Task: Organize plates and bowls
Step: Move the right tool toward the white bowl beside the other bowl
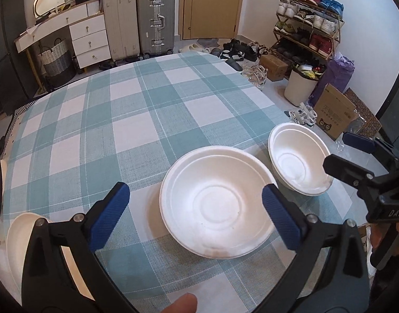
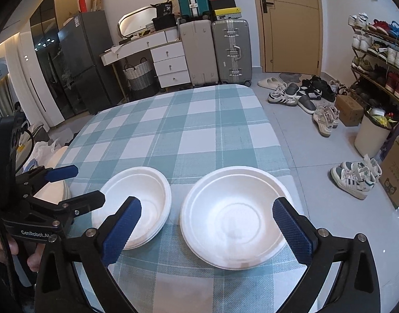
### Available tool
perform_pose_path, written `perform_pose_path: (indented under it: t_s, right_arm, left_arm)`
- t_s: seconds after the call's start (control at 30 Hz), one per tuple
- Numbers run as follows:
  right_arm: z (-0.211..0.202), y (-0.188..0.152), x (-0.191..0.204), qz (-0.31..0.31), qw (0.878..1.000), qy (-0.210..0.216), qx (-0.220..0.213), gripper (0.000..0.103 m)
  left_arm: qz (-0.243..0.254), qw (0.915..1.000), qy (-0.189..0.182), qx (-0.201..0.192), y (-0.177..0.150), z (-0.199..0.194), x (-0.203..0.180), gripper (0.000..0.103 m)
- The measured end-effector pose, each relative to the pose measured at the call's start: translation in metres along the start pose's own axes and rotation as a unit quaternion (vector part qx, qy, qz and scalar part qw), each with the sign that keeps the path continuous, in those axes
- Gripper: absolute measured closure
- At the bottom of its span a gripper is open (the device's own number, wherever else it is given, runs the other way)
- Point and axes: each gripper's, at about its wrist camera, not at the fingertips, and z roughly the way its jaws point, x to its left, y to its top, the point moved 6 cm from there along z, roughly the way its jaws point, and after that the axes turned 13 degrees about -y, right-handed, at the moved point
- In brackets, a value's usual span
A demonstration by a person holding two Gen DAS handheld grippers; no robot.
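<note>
Two sets of white foam bowls sit near the front edge of the table with the teal checked cloth [image 1: 126,120]. In the left wrist view a nested stack of bowls [image 1: 217,203] lies just ahead of my left gripper [image 1: 195,193], which is wide open and holds nothing. A second bowl [image 1: 298,159] stands to its right, and my right gripper [image 1: 339,150] hovers beside it. In the right wrist view that bowl [image 2: 233,216] lies below my open, empty right gripper [image 2: 207,204]. The nested stack [image 2: 136,203] is to its left, with my left gripper [image 2: 88,184] beside it.
More white plates [image 1: 19,245] lie at the table's left edge, half hidden by my left finger, and those plates [image 2: 53,190] also show behind the left gripper. The table's right edge drops to a floor with shoes [image 2: 353,177], a white bin [image 2: 369,135] and cardboard boxes.
</note>
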Motion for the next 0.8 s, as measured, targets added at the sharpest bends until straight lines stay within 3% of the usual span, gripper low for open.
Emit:
perform_pose_path:
  t_s: [0.4, 0.8]
  right_arm:
    - [0.012, -0.009, -0.047, 0.034, 0.999, -0.021, 0.017, 0.001]
    - [0.028, -0.019, -0.075, 0.057, 0.997, -0.026, 0.041, 0.001]
  left_arm:
    - [0.028, 0.9993, -0.020, 0.011, 0.032, 0.028, -0.034, 0.002]
    - [0.074, 0.9957, -0.040, 0.040, 0.044, 0.066, -0.068, 0.002]
